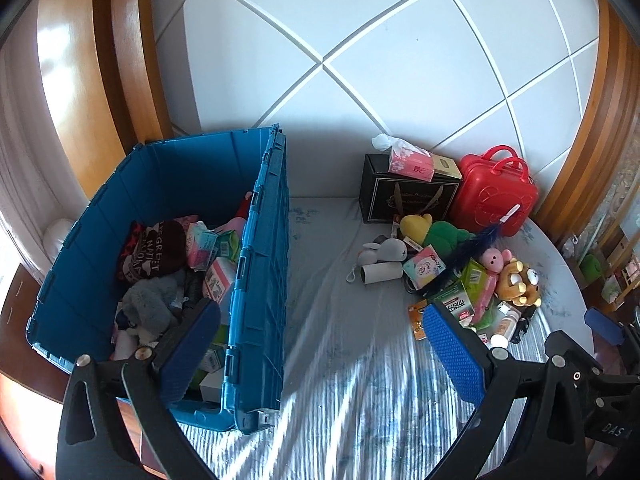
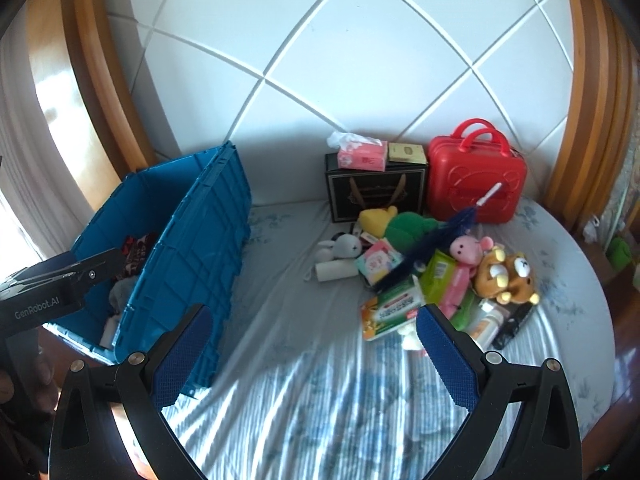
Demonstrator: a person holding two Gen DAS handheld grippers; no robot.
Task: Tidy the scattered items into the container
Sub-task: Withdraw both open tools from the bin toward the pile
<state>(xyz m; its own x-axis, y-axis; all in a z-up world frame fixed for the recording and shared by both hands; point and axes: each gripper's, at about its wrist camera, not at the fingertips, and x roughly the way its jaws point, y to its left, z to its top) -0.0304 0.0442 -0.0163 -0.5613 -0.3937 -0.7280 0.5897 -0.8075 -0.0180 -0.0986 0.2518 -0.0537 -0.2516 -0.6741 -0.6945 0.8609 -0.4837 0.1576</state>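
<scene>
Both pairs of fingers are spread wide and hold nothing: the left gripper (image 1: 320,356) hangs over the near right wall of the blue crate (image 1: 264,264), its left finger (image 1: 188,348) above the crate's contents, and the right gripper (image 2: 312,356) hangs over bare bed sheet (image 2: 304,392) to the right of the crate.

The crate stands open on the bed, already partly filled with a dark printed cloth (image 1: 154,250), a grey plush (image 1: 150,304) and several small boxes and packets. To the right of the crate, well apart from it, lies the scattered heap. A small grey rabbit toy (image 2: 344,247) and a white roll (image 2: 336,271) lie on the heap's side nearest the crate. Beyond them sit a yellow-and-green plush (image 2: 400,224), a pink tissue packet (image 2: 378,261), a dark blue feather wand (image 2: 436,236) lying across the pile, a pink rabbit plush (image 2: 466,250) and a brown bear plush (image 2: 510,276). A green-and-white box (image 2: 394,308) lies at the heap's near edge, close to the right gripper's right finger (image 2: 448,356).

Farther from the crate, against the white quilted headboard (image 2: 360,60), stand a black gift box (image 2: 376,196) with a pink tissue pack (image 2: 362,156) on top, and a red carry case (image 2: 476,184) beside it.
</scene>
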